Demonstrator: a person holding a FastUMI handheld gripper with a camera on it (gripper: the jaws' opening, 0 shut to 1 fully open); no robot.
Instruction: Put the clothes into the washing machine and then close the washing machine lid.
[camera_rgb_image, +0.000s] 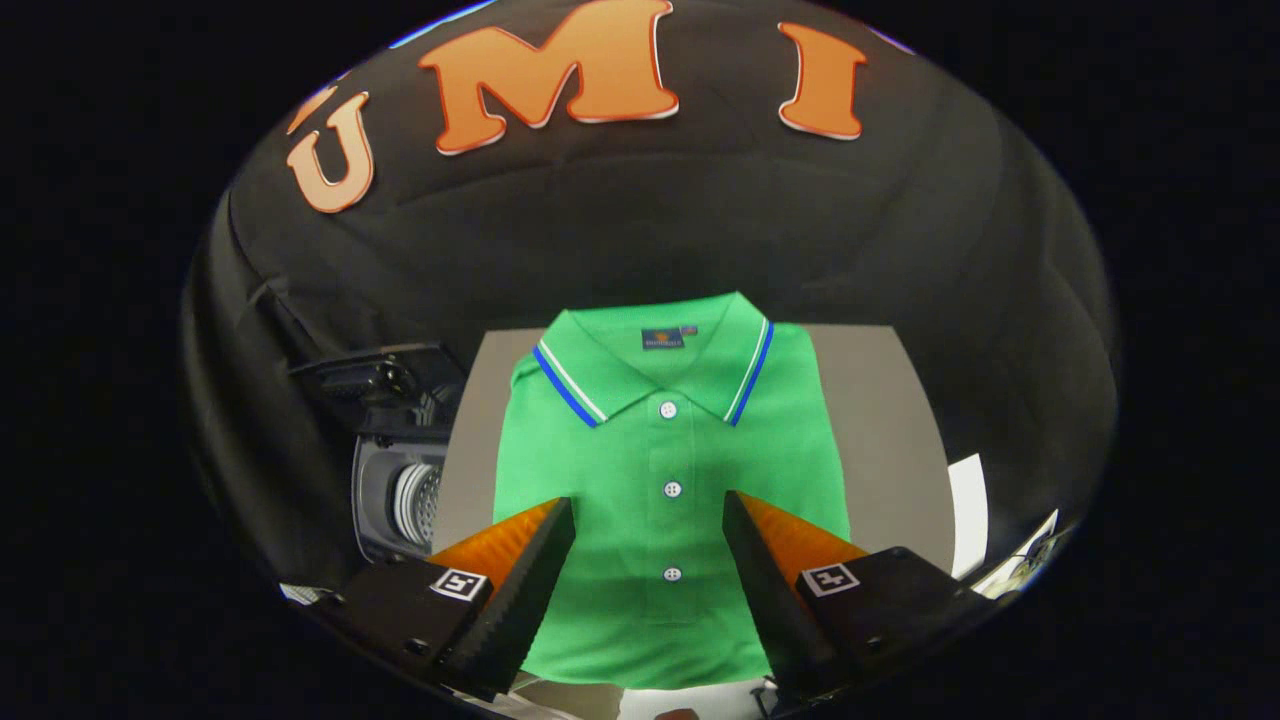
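green polo shirt (672, 470) folded flat on the table (880, 420), washing machine (400, 490) off to its left | claw (648, 580) wide open above the placket, holding nothing | soft, light, floppy, so I'd pinch a bunched fold near the middle

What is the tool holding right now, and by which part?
Nothing. The tool is open above the folded green polo shirt, fingers apart over its button placket.

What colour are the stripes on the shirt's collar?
Blue and white stripes edge the collar of the green shirt, seen in the gripper view.
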